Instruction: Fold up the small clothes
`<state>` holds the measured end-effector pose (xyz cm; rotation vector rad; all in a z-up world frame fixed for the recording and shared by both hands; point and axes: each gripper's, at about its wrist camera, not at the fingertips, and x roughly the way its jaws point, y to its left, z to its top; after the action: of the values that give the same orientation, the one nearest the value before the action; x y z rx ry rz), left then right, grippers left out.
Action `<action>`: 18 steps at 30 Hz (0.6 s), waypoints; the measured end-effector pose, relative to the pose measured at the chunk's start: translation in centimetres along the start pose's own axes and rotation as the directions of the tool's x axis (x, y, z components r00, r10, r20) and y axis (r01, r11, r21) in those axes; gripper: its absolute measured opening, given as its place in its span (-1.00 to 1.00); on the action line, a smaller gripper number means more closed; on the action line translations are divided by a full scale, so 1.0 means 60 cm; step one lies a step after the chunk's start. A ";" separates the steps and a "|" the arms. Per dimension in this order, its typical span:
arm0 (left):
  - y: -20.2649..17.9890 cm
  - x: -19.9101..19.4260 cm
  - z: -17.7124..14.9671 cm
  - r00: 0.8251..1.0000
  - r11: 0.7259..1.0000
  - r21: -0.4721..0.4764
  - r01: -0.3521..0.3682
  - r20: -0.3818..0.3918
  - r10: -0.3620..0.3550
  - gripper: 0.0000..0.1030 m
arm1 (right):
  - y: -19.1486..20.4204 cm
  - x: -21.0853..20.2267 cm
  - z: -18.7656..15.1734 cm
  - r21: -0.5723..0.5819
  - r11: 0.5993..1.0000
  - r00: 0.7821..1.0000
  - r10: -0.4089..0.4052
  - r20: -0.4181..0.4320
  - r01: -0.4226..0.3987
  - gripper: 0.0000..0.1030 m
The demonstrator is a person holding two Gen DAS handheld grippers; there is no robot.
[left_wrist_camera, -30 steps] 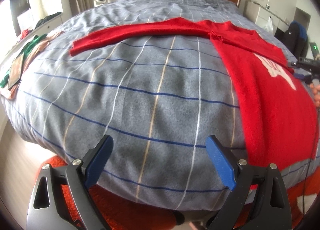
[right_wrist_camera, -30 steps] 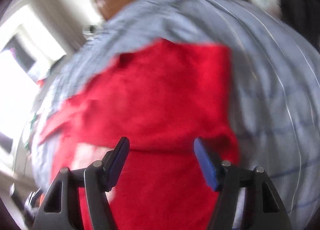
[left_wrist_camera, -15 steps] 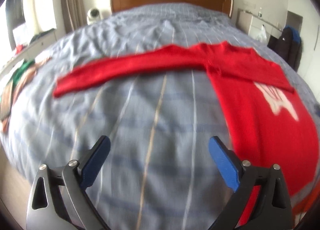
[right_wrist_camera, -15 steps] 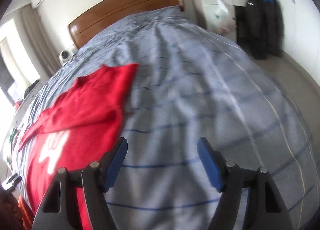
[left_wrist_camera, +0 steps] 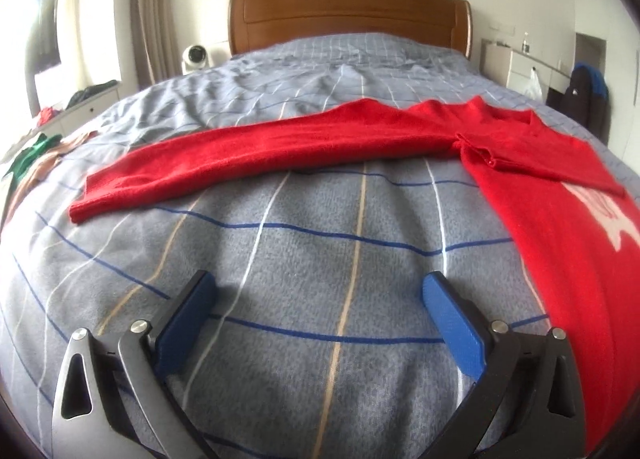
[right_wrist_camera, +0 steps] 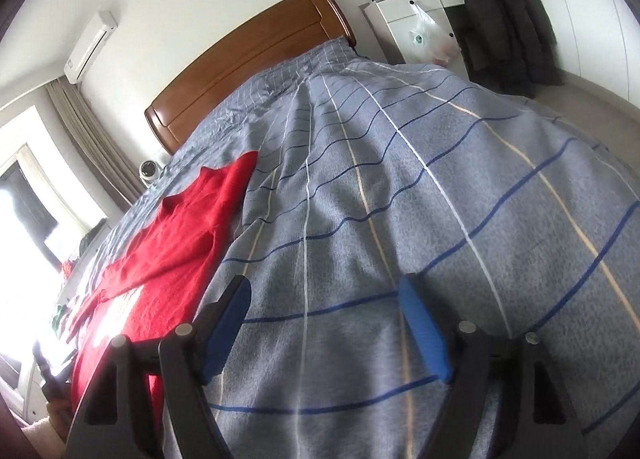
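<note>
1. Both tools, the left tool and the right tool, have just been opening and grasp nothing.
2. One red sweater lies flat on the bed, one sleeve stretched out.

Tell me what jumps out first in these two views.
A bright red sweater lies flat on the grey checked bedspread, one long sleeve stretched out toward the left and a white design on its chest. Both the left gripper and right gripper hover open over bare bedspread.
</note>
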<state>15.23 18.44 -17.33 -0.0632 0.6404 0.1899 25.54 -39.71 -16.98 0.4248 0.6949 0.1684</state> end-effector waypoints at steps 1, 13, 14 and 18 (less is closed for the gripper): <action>0.001 0.001 -0.001 1.000 1.000 -0.004 0.006 0.003 -0.006 0.99 | 0.002 0.001 -0.001 -0.006 1.000 1.000 -0.006 0.003 0.006 0.47; 0.002 0.001 -0.005 1.000 1.000 -0.013 0.017 0.021 -0.017 0.99 | 0.002 0.009 -0.004 -0.011 1.000 1.000 -0.012 0.009 0.012 0.48; 0.002 0.001 -0.005 1.000 1.000 -0.012 0.016 0.021 -0.016 0.99 | 0.002 0.008 -0.005 -0.011 1.000 1.000 -0.011 0.009 0.012 0.48; 0.002 0.001 -0.005 1.000 1.000 -0.012 0.016 0.021 -0.015 0.99 | 0.002 0.009 -0.005 -0.012 1.000 1.000 -0.012 0.009 0.012 0.48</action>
<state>15.07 18.53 -17.58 -0.0779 0.6175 0.1794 25.73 -39.35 -17.42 0.4098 0.6875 0.1588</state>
